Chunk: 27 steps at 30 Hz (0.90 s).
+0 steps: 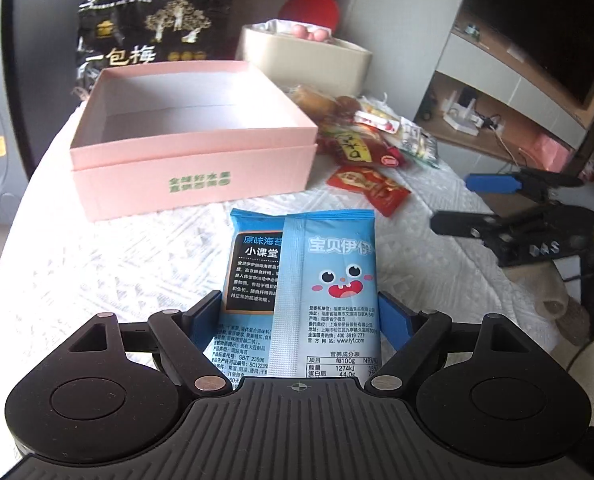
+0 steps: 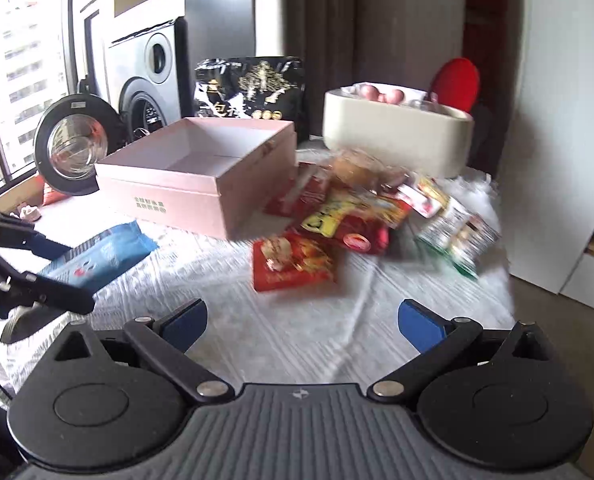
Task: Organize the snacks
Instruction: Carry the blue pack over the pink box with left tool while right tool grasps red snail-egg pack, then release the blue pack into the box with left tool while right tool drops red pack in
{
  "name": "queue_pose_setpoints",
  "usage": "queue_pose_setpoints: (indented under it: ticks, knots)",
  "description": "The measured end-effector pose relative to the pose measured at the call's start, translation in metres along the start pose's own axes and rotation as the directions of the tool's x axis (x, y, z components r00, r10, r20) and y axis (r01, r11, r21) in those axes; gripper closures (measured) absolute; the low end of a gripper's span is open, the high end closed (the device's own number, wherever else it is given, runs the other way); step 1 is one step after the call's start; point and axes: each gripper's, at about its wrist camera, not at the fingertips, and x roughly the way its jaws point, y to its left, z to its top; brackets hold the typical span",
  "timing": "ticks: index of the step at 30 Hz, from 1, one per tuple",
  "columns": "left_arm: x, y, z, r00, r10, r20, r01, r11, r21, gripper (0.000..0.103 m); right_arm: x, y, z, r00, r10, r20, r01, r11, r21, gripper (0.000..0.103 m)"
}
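Observation:
My left gripper point(image 1: 301, 316) is shut on a blue seaweed snack packet point(image 1: 317, 280) and holds it just above the white tablecloth, in front of the open pink box point(image 1: 193, 160). The packet also shows in the right wrist view point(image 2: 105, 252), between the left gripper's fingers point(image 2: 49, 292). My right gripper point(image 2: 301, 320) is open and empty above the cloth, short of a red snack packet point(image 2: 293, 260). A pile of mixed snack packets point(image 2: 361, 208) lies to the right of the pink box point(image 2: 201, 176). The right gripper shows in the left wrist view point(image 1: 477, 204) at the table's right side.
A black plum bag point(image 1: 149, 36) stands behind the pink box. A cream tub point(image 1: 309, 64) holding pink balls sits at the back right. A red packet point(image 1: 369, 188) and the pile point(image 1: 369, 132) lie right of the box. A washing machine point(image 2: 149, 76) stands beyond the table.

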Motion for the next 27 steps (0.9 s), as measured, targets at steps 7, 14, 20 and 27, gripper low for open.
queue_pose_setpoints:
  ticks: [7, 14, 20, 27]
  knots:
    - [-0.013, 0.022, -0.013, 1.0, -0.014, 0.01, 0.015, 0.998, -0.054, 0.017, 0.084, -0.006, 0.037, 0.987, 0.02, -0.161, -0.001, 0.993, 0.116, 0.013]
    - [-0.02, 0.034, -0.02, 1.0, -0.008, 0.023, 0.009, 0.997, -0.071, 0.017, 0.059, 0.007, 0.031, 0.98, 0.038, -0.197, -0.025, 0.997, 0.068, 0.034]
    - [-0.049, 0.032, -0.006, 0.996, -0.009, 0.094, 0.013, 0.999, -0.042, 0.017, -0.018, 0.039, 0.031, 0.982, 0.152, -0.112, -0.149, 0.988, 0.033, 0.034]
    - [-0.053, 0.059, 0.105, 0.927, 0.085, 0.365, -0.05, 0.993, -0.104, 0.016, -0.039, 0.062, 0.065, 0.989, 0.146, 0.016, -0.144, 0.988, -0.061, 0.034]
